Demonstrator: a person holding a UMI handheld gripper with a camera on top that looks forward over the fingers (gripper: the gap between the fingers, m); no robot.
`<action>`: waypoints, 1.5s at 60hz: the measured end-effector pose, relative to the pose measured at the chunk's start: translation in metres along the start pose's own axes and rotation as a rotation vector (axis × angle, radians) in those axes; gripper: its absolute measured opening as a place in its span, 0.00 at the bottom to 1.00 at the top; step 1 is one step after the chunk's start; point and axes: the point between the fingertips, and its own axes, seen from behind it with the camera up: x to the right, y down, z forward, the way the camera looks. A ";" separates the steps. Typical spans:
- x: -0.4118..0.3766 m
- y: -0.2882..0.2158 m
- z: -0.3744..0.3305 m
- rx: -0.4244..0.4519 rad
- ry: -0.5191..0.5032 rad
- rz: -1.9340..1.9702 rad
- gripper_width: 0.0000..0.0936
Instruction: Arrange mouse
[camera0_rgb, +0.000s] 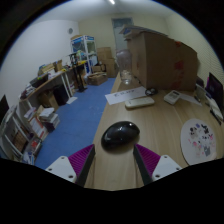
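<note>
A black mouse (120, 134) lies on the wooden desk (160, 122), just ahead of my fingertips and centred between them. My gripper (113, 160) is open, with a wide gap between its magenta pads (83, 158), and holds nothing. The mouse rests on the desk on its own, with its near end at the line of the fingertips.
A white keyboard (132, 97) lies farther along the desk. A round patterned mouse mat (200, 139) lies to the right. A white object (172, 96) and a dark monitor (214, 90) stand at the right. Beyond are blue floor (78, 112), cluttered shelves (48, 85) and cardboard boxes (160, 55).
</note>
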 end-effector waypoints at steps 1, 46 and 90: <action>0.001 -0.003 0.004 0.006 0.011 -0.004 0.85; 0.026 -0.048 0.065 -0.005 0.112 -0.010 0.55; 0.216 -0.120 -0.126 0.157 0.136 -0.088 0.38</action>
